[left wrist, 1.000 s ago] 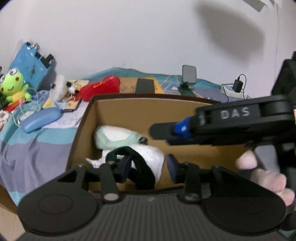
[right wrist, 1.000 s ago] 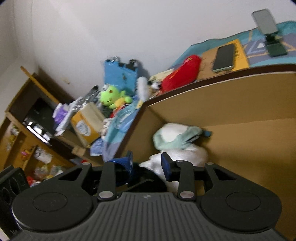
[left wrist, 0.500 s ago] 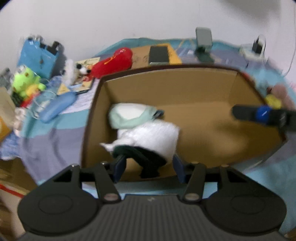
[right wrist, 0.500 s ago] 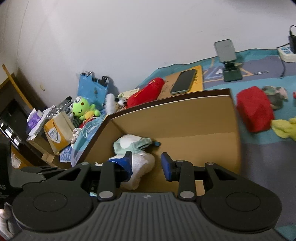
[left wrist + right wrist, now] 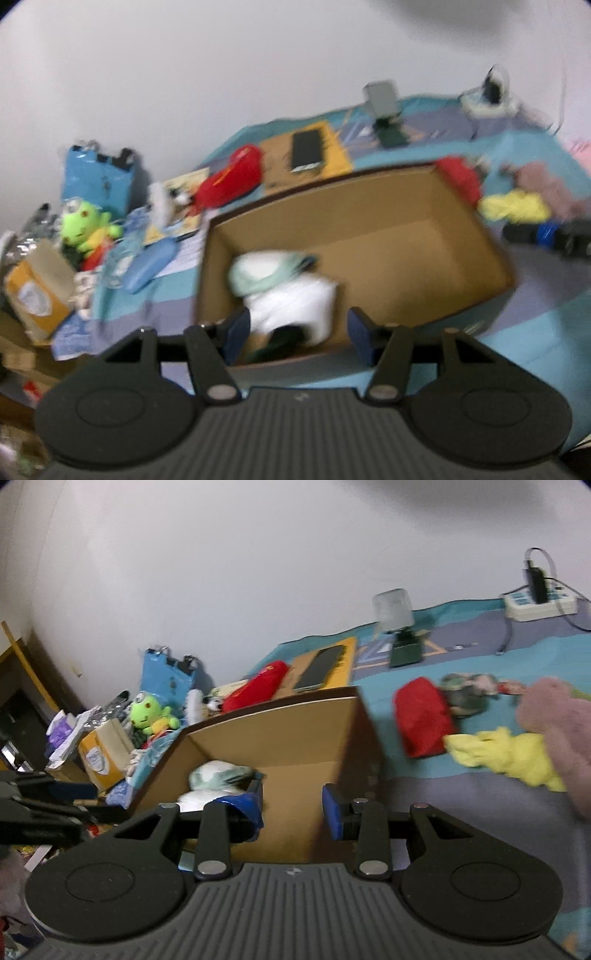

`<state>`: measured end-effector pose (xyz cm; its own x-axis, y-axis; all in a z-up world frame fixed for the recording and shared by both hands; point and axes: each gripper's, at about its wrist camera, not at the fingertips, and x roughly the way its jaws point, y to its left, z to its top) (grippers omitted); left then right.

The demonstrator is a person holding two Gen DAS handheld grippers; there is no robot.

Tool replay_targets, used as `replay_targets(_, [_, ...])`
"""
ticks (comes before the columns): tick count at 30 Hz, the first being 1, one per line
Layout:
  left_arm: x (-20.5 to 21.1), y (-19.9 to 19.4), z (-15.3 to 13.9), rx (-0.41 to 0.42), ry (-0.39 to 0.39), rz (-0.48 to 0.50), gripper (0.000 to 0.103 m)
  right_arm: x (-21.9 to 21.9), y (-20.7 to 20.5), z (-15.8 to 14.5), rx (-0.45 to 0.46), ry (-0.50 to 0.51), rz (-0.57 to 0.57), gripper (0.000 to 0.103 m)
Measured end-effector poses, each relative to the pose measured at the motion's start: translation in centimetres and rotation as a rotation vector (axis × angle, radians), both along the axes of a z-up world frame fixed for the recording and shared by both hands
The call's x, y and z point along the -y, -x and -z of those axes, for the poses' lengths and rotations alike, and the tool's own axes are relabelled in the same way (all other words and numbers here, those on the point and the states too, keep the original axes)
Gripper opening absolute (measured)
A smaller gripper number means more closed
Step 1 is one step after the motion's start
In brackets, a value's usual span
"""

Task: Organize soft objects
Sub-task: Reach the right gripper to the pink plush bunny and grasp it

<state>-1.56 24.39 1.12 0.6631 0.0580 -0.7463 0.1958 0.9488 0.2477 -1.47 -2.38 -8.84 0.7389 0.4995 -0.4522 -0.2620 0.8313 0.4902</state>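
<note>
A brown cardboard box (image 5: 424, 206) lies on the bed and also shows in the right wrist view (image 5: 295, 720). In its left end lie a white soft item (image 5: 291, 306), a mint-green one (image 5: 258, 277) and a dark one (image 5: 284, 339). My left gripper (image 5: 295, 332) is open and empty above the box's near edge. My right gripper (image 5: 291, 805) is open and empty beside the box's right end. On the bedspread to the right lie a red soft item (image 5: 421, 716), a yellow cloth (image 5: 509, 757), a pink fluffy item (image 5: 554, 720) and a camouflage piece (image 5: 465, 694).
A green frog plush (image 5: 85, 229), a red plush (image 5: 229, 181), a blue bag (image 5: 99, 181), a phone (image 5: 306, 151) on a yellow board and a phone stand (image 5: 384, 110) lie behind the box. A power strip (image 5: 539, 602) sits by the wall.
Both grippers have pulled up and back from the box, empty. The right view has swung right and now shows the soft items on the bedspread.
</note>
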Motion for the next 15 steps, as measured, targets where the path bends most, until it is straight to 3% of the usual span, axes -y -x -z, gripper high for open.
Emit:
replay_targets(5, [4.5,-0.9,0.1,-0.005,0.147,0.055,0.058,5.0,0.6,1.0,-0.037,0.005,0.086,0.019])
replay_targets(15, [16.2,-3.7,3.5,-0.119,0.396,0.216,0.058,15.3,1.4,3.0,-0.089,0.011,0.248,0.019])
